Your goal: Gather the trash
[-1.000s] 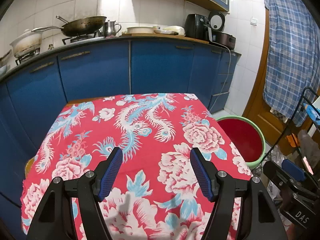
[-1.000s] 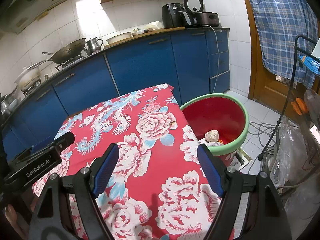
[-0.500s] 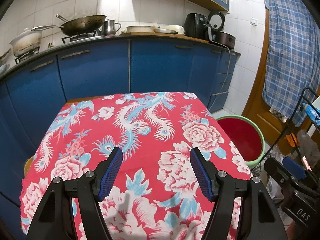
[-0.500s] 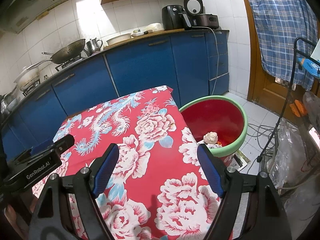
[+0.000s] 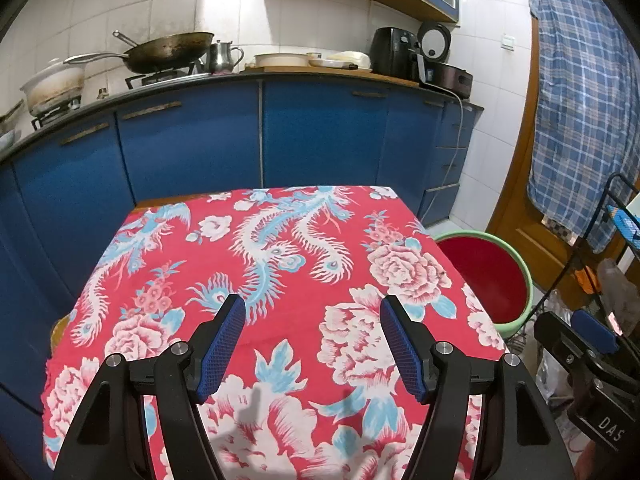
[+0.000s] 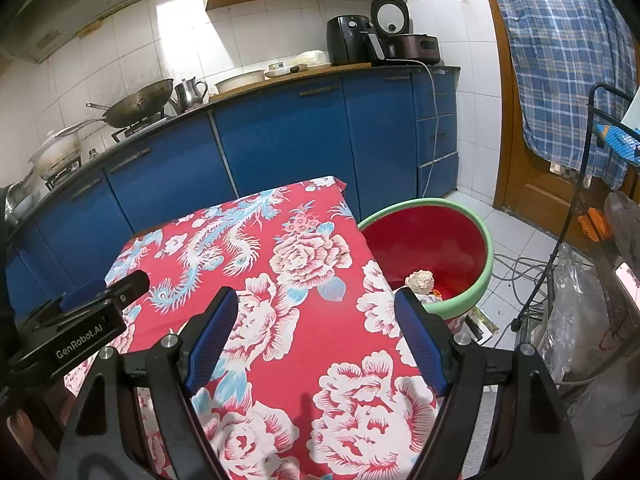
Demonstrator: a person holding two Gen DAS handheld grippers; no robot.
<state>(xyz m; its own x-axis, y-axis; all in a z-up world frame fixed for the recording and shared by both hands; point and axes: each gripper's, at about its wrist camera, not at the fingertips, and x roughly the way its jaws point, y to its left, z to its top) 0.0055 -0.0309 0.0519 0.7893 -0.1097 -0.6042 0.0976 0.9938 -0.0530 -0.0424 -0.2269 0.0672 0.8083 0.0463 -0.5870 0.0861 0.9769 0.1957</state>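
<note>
- The left gripper [image 5: 312, 344] hangs over the near part of the bench [image 5: 280, 344], its blue-padded fingers [image 5: 219, 350] spread wide apart with nothing between them.
- The right gripper [image 6: 318, 340] hangs over the near right part of the same bench, its fingers [image 6: 420, 344] likewise wide apart and holding nothing.
- Each gripper shows in the other's view: the right one at the near right edge of the left wrist view, the left one at the near left edge of the right wrist view.
- The bench is covered by a red floral cloth [image 6: 296, 336] with pink peonies and blue phoenix patterns; only the grippers' shadows lie on it.
- A red basin with a green rim [image 6: 486, 256] stands on the floor just beside the bench's right edge, lower than the bench top.
- Crumpled trash [image 6: 420, 282], pale and balled up, lies inside the basin at its near side, with small scraps beside it that are too small to make out.
- Beyond the bench runs a row of blue cabinets [image 5: 320, 136]; on top sit a wok [image 5: 168, 50], a metal kettle [image 5: 224, 56], a white pot [image 5: 52, 88] and black appliances [image 6: 376, 36].
- On the far right a blue plaid cloth [image 6: 568, 64] hangs over a wooden door, and cables [image 6: 520, 268] lie on the tiled floor.
</note>
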